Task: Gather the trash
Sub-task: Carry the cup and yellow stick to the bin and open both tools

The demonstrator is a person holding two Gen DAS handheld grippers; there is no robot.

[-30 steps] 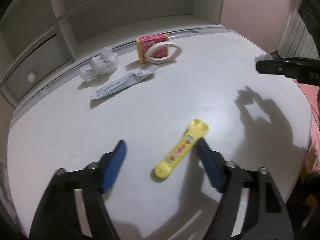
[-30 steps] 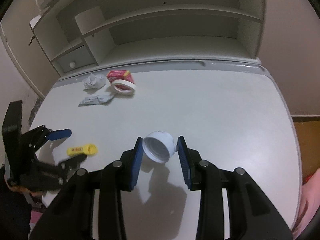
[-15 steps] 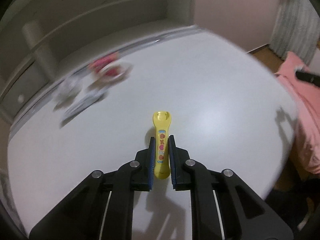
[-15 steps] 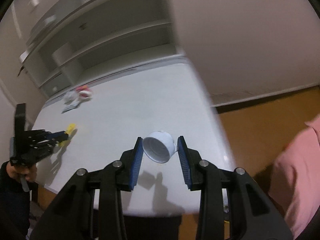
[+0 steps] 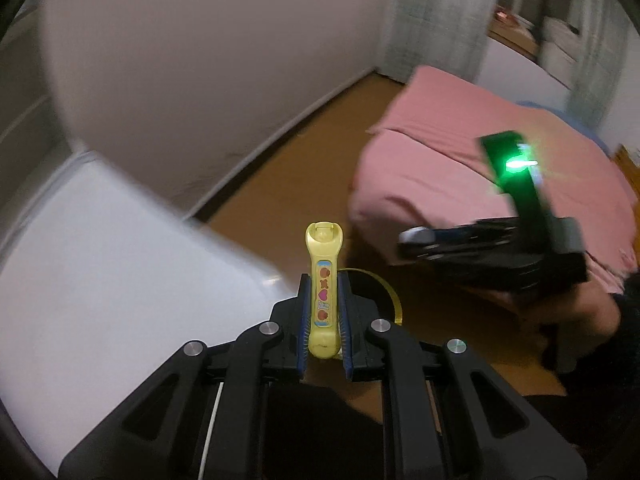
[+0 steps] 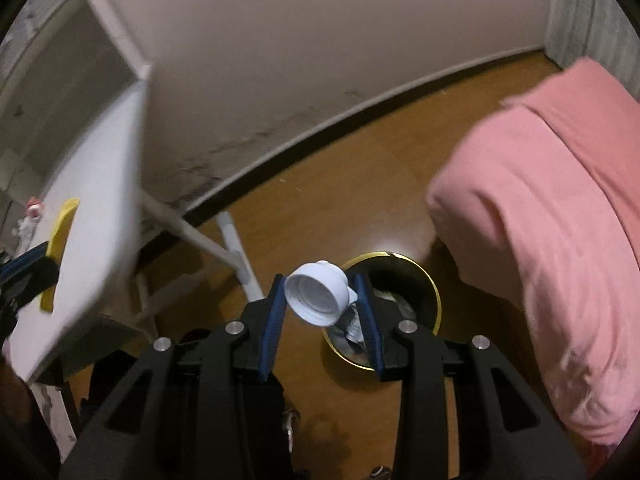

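Note:
My left gripper [image 5: 323,304] is shut on a yellow plastic stick with coloured stickers [image 5: 323,276], held past the white table's edge [image 5: 120,264]. My right gripper [image 6: 322,300] is shut on a white plastic cap [image 6: 318,298] and holds it above a round gold-rimmed trash bin [image 6: 434,300] on the floor, with crumpled waste inside. The bin's rim also shows in the left wrist view [image 5: 390,288], just beyond my left fingers. The right gripper [image 5: 412,242] appears there at right, and the yellow stick shows at the left of the right wrist view [image 6: 60,236].
A pink-covered bed [image 6: 560,200] stands to the right of the bin. The white table [image 6: 88,184] with white legs [image 6: 236,248] is to the left. A brown wooden floor [image 6: 340,184] and a pale wall [image 6: 320,40] lie ahead.
My left gripper closed on the yellow stick and lifted it off the table. Both grippers swung right, away from the table, toward the bin on the floor.

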